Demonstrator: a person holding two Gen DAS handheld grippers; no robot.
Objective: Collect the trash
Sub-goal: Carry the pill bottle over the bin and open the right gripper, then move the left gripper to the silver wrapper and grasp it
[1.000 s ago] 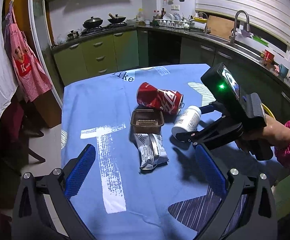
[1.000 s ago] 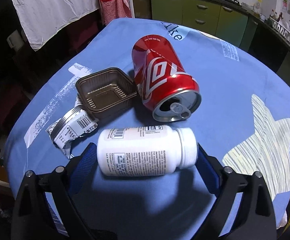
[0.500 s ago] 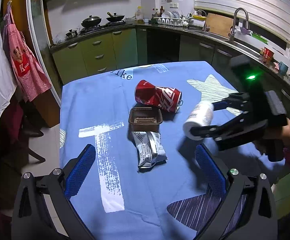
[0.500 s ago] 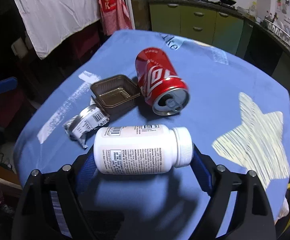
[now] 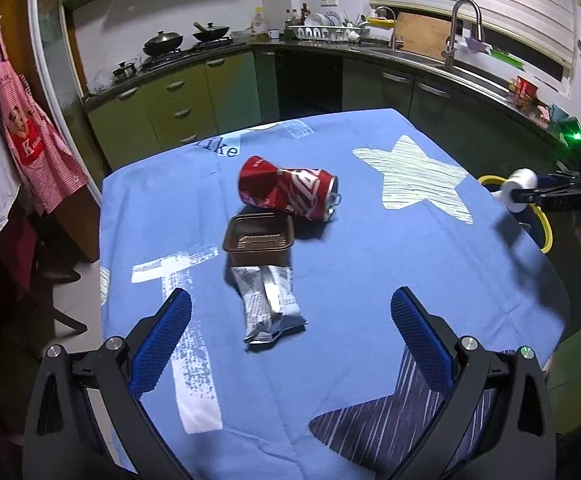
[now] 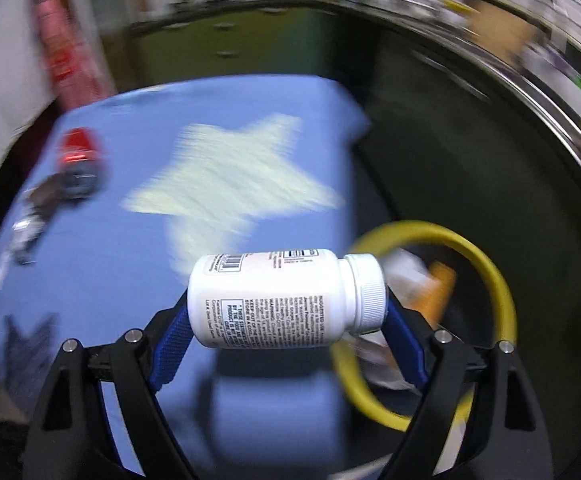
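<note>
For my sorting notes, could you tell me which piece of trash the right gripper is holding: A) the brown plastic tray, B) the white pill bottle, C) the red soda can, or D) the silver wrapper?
B: the white pill bottle lies crosswise between the right gripper pads, near the yellow-rimmed bin.

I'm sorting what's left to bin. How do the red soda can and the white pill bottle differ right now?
The red soda can lies on the blue tablecloth; the white pill bottle is clamped end to end in the right gripper, off the cloth.
The can is dented with its top open; the bottle looks undamaged, its cap on.
The can is untouched mid-table; the bottle is by the yellow-rimmed bin.
Both are on their sides.
</note>
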